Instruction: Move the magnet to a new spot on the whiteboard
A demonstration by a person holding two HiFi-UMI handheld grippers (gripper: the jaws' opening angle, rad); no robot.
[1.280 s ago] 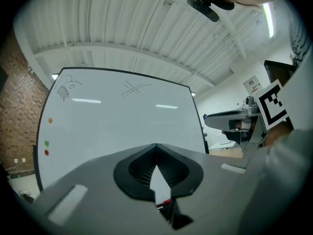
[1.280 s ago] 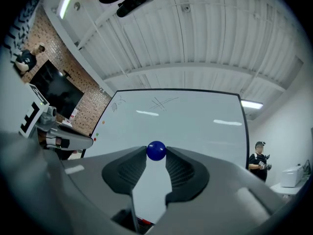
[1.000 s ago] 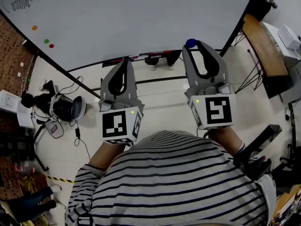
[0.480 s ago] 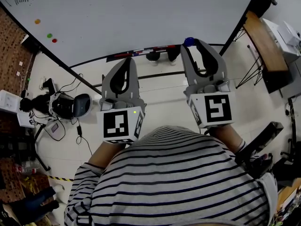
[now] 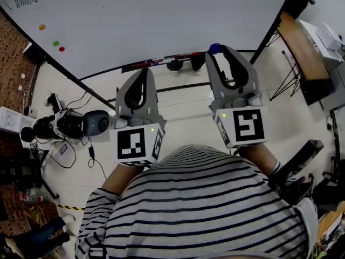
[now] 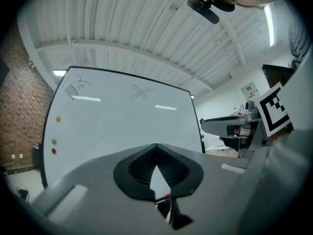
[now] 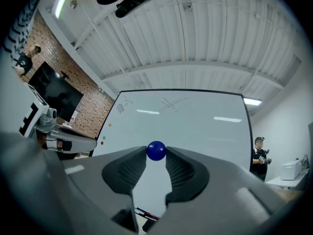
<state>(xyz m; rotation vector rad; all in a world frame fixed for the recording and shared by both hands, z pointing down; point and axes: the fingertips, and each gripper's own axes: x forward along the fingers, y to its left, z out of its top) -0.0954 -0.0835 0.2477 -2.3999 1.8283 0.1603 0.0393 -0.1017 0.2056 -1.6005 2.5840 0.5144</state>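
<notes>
A round blue magnet (image 7: 156,151) is pinched between the tips of my right gripper (image 7: 156,152), which is shut on it; in the head view the blue magnet (image 5: 215,48) pokes out at the tip of the right gripper (image 5: 218,50), held short of the whiteboard (image 5: 161,20). My left gripper (image 5: 143,70) is shut with nothing in it, its tips meeting in the left gripper view (image 6: 156,145). The whiteboard (image 7: 181,126) stands ahead with an X and a small doodle drawn near its top. Orange, green and red magnets (image 5: 54,43) stick near its left edge.
Markers lie on the board's tray (image 5: 156,63). A headset and cables (image 5: 81,125) lie on the floor at the left. A wooden table (image 5: 302,53) stands at the right, and a person (image 7: 259,153) is standing beside the board's right edge.
Both grippers have shifted slightly left and forward in the head view; the blue magnet stays gripped in the right one.
</notes>
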